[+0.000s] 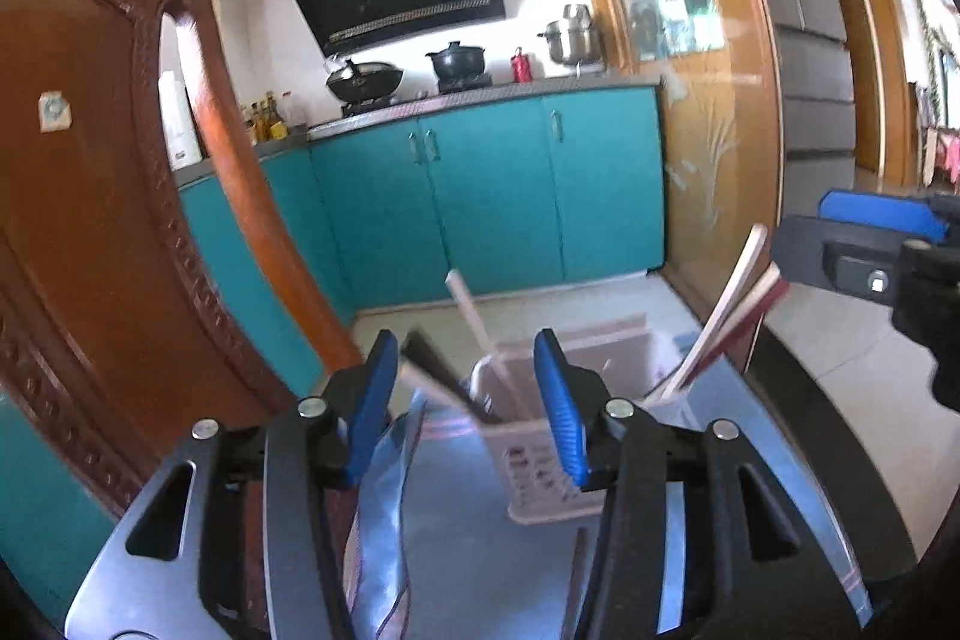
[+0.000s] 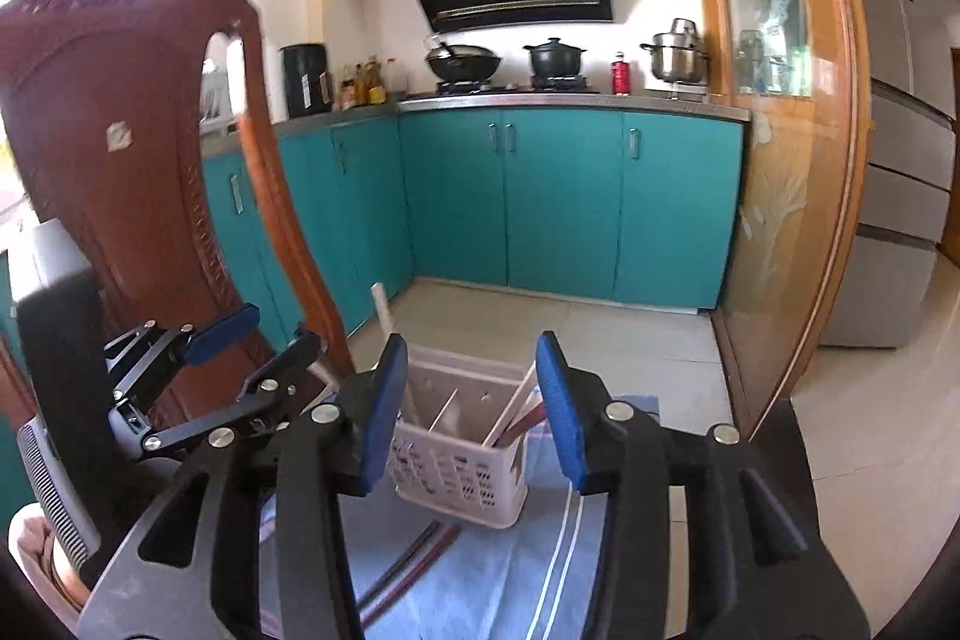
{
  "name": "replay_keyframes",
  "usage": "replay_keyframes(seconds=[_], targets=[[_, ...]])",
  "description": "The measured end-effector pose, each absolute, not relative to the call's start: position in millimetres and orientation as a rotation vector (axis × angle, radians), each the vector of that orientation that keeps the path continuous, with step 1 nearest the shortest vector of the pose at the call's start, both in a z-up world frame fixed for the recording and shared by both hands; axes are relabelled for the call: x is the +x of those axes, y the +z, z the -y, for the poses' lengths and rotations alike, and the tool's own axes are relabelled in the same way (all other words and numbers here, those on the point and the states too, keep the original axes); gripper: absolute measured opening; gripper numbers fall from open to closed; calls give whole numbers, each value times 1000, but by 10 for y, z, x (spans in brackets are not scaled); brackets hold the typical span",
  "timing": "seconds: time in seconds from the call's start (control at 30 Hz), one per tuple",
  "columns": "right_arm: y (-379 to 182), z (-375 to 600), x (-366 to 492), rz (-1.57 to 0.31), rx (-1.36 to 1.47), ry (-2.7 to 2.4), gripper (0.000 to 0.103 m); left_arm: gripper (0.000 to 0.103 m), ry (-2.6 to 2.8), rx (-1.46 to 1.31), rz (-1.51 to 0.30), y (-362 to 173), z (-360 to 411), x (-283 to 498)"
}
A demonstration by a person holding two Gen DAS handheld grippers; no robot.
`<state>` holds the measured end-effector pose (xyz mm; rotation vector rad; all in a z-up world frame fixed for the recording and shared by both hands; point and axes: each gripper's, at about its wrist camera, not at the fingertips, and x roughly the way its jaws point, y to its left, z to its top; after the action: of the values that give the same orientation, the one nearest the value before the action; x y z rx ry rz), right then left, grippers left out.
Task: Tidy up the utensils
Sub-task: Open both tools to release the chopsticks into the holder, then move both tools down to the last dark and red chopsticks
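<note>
A white perforated utensil basket [image 2: 456, 466] stands on a blue striped cloth [image 2: 492, 580] on the table; it also shows in the left wrist view [image 1: 540, 466]. White and dark red chopsticks [image 2: 516, 415] lean in its right compartment, and a white one [image 2: 384, 322] sticks up at its left. Two dark chopsticks [image 2: 414, 556] lie loose on the cloth. My right gripper [image 2: 471, 400] is open and empty just before the basket. My left gripper [image 1: 465, 400] is open, with dark chopsticks [image 1: 438, 376] blurred between its fingers above the basket; it also shows in the right wrist view [image 2: 264, 334].
A carved wooden chair back [image 2: 138, 172] stands close on the left. Teal kitchen cabinets [image 2: 540, 196] and a stove with pots lie beyond. A wooden glass-door frame [image 2: 798, 196] and a grey fridge [image 2: 900, 160] are on the right. The dark table edge [image 2: 774, 430] runs along the right.
</note>
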<state>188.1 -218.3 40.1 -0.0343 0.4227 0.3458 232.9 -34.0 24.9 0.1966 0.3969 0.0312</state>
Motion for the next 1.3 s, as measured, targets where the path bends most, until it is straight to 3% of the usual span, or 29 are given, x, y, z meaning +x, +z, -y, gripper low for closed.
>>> replay_keyframes(seconds=[0.27, 0.43, 0.53, 0.73, 1.03, 1.07, 1.2, 1.3], targets=[[-364, 2144, 1977, -597, -66, 396, 48, 48, 95, 188, -539, -176, 53, 2411], [-1562, 1842, 2407, -965, -124, 361, 48, 54, 119, 140, -600, -287, -155, 2507], [-1887, 1785, 2582, -1079, -38, 357, 48, 57, 117, 113, -609, -299, -228, 2510], [-1976, 1609, 2654, -1059, -50, 309, 49, 58, 112, 121, -640, -390, -245, 2570], [-2054, 1234, 2651, -1010, -292, 277, 48, 61, 108, 132, -665, -439, -294, 2495], [-2058, 1241, 2659, -1019, -286, 289, 47, 61, 107, 133, -667, -447, -291, 2494], [-2037, 1333, 2663, -1049, -277, 353, 24, 63, 103, 135, -670, -455, -272, 2480], [-2034, 1377, 2646, -1049, -306, 382, 18, 64, 98, 143, -674, -478, -250, 2487]])
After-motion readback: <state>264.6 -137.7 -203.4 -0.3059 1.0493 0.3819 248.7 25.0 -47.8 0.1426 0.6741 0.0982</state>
